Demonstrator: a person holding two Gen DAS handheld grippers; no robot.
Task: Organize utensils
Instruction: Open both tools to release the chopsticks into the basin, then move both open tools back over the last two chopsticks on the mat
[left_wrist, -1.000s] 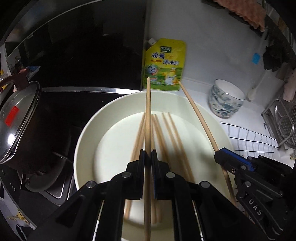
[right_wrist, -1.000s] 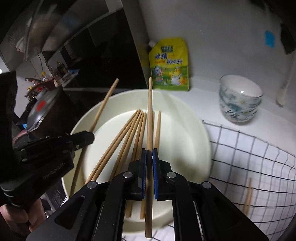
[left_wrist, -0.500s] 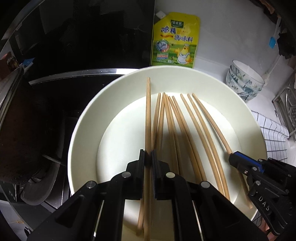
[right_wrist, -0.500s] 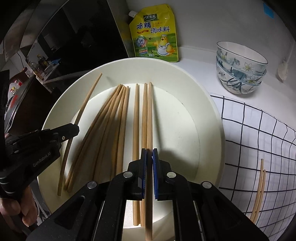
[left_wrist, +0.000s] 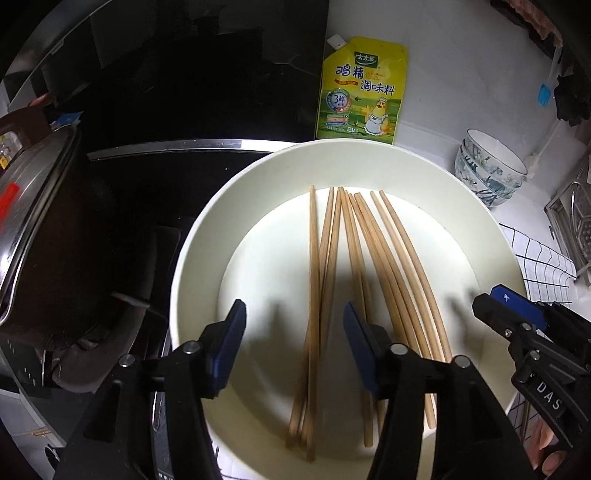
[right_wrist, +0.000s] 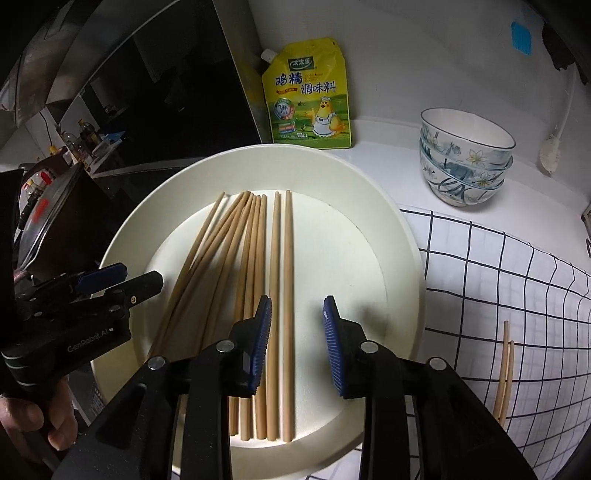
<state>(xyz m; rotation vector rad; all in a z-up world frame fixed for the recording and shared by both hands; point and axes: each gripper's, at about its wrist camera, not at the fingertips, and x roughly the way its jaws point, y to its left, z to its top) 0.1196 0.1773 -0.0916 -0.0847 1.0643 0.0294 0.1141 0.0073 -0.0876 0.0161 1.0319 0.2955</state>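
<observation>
Several wooden chopsticks (left_wrist: 314, 258) lie side by side in a cream round plate (left_wrist: 192, 258). My left gripper (left_wrist: 293, 317) hangs over their near ends; its jaws are opening and the pads touch none of the sticks. In the right wrist view the same chopsticks (right_wrist: 255, 258) fan across the plate (right_wrist: 406, 258). My right gripper (right_wrist: 296, 310) is above the rightmost sticks, its jaws also opening with nothing pressed between them. Each gripper shows in the other's view: the right gripper (left_wrist: 509, 306) at the plate's right rim, the left gripper (right_wrist: 118, 280) at its left rim.
A yellow seasoning pouch (right_wrist: 310, 96) leans on the wall behind the plate. Stacked patterned bowls (right_wrist: 465, 158) stand at the back right. A checked cloth (right_wrist: 498, 277) with two chopsticks (right_wrist: 504, 369) lies to the right. A lidded pot (left_wrist: 33, 221) sits on the black cooktop (left_wrist: 147, 184).
Both grippers were shut on one chopstick each and have let go; those sticks now lie flat in the plate. Both pairs of jaws have spread apart.
</observation>
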